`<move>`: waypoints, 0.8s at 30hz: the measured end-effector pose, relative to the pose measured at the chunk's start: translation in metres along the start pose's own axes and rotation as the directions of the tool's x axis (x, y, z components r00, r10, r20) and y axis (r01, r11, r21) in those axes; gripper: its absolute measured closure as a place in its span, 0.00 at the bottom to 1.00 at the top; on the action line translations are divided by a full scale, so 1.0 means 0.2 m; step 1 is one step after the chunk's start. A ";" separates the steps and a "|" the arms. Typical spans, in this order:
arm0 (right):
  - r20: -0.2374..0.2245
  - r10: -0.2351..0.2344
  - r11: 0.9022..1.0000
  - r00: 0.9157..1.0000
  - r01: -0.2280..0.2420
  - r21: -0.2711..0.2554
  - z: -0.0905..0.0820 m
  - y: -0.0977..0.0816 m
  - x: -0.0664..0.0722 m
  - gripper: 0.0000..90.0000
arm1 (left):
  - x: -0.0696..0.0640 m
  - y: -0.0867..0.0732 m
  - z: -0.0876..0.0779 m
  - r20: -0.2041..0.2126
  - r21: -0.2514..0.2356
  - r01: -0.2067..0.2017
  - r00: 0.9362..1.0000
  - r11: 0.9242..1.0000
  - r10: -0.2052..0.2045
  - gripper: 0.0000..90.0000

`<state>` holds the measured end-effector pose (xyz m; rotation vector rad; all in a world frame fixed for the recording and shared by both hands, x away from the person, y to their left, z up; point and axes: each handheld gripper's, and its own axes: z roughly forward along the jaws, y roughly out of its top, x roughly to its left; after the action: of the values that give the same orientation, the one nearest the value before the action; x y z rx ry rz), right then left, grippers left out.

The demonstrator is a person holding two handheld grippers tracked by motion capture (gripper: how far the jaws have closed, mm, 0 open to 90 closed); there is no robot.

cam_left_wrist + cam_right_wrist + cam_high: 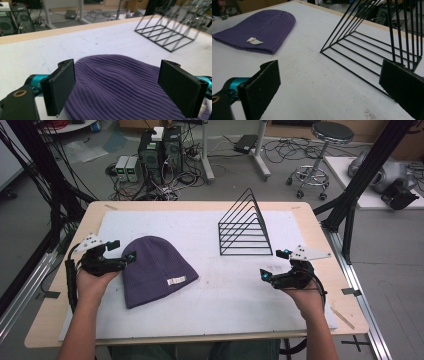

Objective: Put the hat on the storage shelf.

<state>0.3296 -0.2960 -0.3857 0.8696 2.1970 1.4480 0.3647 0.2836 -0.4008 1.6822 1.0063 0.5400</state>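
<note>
At the left of the high view, the left gripper (127, 258) sits at the crown edge of the purple beanie (152, 268), which lies flat on the white surface (240, 295) in the left-centre of the frame. In the left gripper view, the jaws stand wide with the ribbed knit of the beanie (120, 85) spread between and beyond them; the pads are not pressing on the fabric. The step in hand appears to be the approach to a first grasp on the beanie (no contact is confirmed from these frames).

At centre-right of the high view, the black wire rack (244, 227) stands upright on the surface, well apart from the beanie.

At the right of the high view, the right gripper (272, 265) hovers just in front of the rack. In the right gripper view, its jaws are also wide and hold nothing; the rack (372, 47) fills the upper right and the beanie (259, 30) lies at upper left.

Next move, as judged: lower the left gripper onto the knit edge and close on a fold of fabric. The soft material likely calls for a deep bite to prevent slip.
</note>
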 end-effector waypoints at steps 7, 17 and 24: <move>0.029 -0.026 0.999 0.999 0.025 0.034 0.01 0.00 0.02 0.03 | 0.16 0.04 0.20 -0.063 0.106 0.018 0.998 0.994 -0.012 0.16; 0.051 -0.076 0.995 0.996 0.073 0.063 0.02 0.02 0.05 0.03 | 0.29 -0.02 0.37 -0.104 0.212 0.084 0.993 0.974 -0.063 0.16; 0.053 -0.080 0.995 0.995 0.076 0.062 0.02 0.02 0.05 0.03 | 0.26 -0.06 0.44 -0.119 0.311 0.044 0.993 0.949 -0.007 0.30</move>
<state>0.3252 -0.2847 -0.3830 0.8235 2.2182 1.3129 0.4565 0.2798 -0.4500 1.9311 1.2486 0.4846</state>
